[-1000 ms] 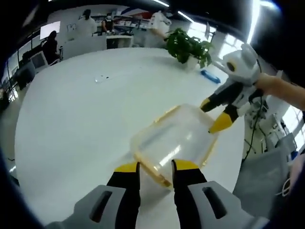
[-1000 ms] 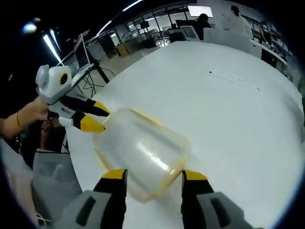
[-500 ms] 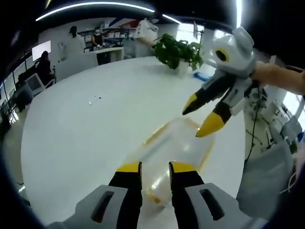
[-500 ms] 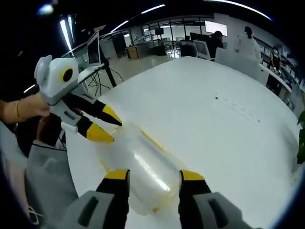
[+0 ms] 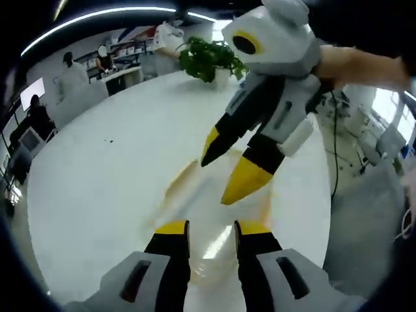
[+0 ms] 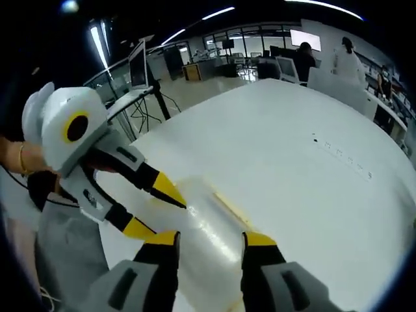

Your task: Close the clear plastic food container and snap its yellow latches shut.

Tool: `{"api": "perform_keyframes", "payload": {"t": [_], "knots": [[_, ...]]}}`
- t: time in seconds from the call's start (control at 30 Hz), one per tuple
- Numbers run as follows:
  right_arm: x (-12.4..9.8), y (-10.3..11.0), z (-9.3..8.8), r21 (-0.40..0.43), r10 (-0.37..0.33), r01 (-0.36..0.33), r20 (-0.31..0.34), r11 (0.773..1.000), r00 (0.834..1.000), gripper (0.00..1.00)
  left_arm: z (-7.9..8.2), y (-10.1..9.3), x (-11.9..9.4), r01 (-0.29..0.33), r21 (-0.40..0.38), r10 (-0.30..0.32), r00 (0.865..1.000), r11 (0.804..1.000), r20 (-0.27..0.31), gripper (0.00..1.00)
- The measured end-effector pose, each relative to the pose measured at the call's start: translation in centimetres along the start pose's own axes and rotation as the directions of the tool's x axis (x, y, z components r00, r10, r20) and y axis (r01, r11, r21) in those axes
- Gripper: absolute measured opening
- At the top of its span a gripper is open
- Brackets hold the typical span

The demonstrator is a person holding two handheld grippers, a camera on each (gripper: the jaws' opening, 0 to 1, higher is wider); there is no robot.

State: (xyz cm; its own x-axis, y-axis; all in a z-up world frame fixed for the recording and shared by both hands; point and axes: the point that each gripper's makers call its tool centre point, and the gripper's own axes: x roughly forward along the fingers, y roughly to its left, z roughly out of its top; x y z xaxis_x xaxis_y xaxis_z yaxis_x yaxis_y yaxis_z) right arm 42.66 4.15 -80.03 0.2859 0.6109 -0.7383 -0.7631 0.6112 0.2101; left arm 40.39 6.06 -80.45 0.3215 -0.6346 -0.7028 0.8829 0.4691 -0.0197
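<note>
Tongs: you held left tongs (image 5: 211, 229) and right tongs (image 6: 209, 238) spread over the container (image 6: 208, 227).
Handling: probably light, slick; grip yellow latches.

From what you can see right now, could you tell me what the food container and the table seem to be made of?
The food container looks like clear, glossy plastic: the tabletop shows through it, with bright glints and a yellow rim. The table has a smooth white top, possibly laminate; its core cannot be told.
</note>
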Motion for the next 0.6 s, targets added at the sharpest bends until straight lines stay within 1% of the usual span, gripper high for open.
{"api": "perform_keyframes", "payload": {"t": [0.03,0.1,0.17,0.2,0.23,0.27,0.3,0.33,0.4,0.47,0.53,0.6], "knots": [[0.1,0.1,0.1,-0.010,0.003,-0.003,-0.005,1.000,1.000,0.35,0.1,-0.3,0.0,0.006,0.014,-0.006,1.000,1.000,0.006,0.28],[0.3,0.1,0.3,-0.018,0.009,-0.009,-0.007,1.000,1.000,0.35,0.2,-0.7,-0.1,0.015,0.026,-0.016,1.000,1.000,0.008,0.28],[0.4,0.0,0.8,-0.030,0.012,-0.013,-0.004,0.999,1.000,0.36,0.1,-1.4,-0.2,0.036,0.081,-0.036,0.999,0.996,-0.001,0.34],[0.4,-0.1,1.1,-0.040,0.014,-0.014,-0.005,0.999,1.000,0.37,0.2,-1.8,-0.2,0.043,0.114,-0.044,0.999,0.993,0.005,0.39],[0.5,-0.1,1.3,-0.063,0.018,-0.019,-0.010,0.998,1.000,0.37,0.2,-2.1,-0.2,0.051,0.131,-0.054,0.998,0.990,0.014,0.42],[0.6,-0.2,1.4,-0.077,0.022,-0.023,-0.018,0.997,1.000,0.38,0.2,-2.3,-0.1,0.052,0.148,-0.054,0.998,0.988,0.011,0.45],[0.6,-0.2,1.4,-0.086,0.024,-0.026,-0.025,0.996,0.999,0.39,0.0,-2.2,0.0,0.047,0.169,-0.049,0.999,0.985,0.003,0.47],[0.7,-0.3,1.5,-0.108,0.028,-0.032,-0.041,0.994,0.999,0.39,-0.1,-2.0,0.2,0.031,0.223,-0.030,1.000,0.974,-0.009,0.47],[1.0,-0.4,1.7,-0.140,0.033,-0.042,-0.064,0.989,0.997,0.40,-0.4,-2.0,0.5,0.019,0.285,-0.012,1.000,0.958,-0.026,0.48],[1.3,-0.5,1.6,-0.169,0.046,-0.062,-0.097,0.984,0.994,0.41,-0.6,-2.4,1.0,0.023,0.299,-0.015,0.999,0.954,-0.029,0.49],[1.6,-0.6,1.4,-0.206,0.056,-0.084,-0.139,0.975,0.989,0.41,-0.5,-2.3,1.2,0.006,0.322,0.002,1.000,0.947,-0.022,0.49],[1.9,-0.7,1.2,-0.234,0.061,-0.100,-0.169,0.967,0.984,0.41,-0.3,-1.9,1.3,-0.021,0.346,0.030,0.999,0.938,-0.020,0.47]]}}
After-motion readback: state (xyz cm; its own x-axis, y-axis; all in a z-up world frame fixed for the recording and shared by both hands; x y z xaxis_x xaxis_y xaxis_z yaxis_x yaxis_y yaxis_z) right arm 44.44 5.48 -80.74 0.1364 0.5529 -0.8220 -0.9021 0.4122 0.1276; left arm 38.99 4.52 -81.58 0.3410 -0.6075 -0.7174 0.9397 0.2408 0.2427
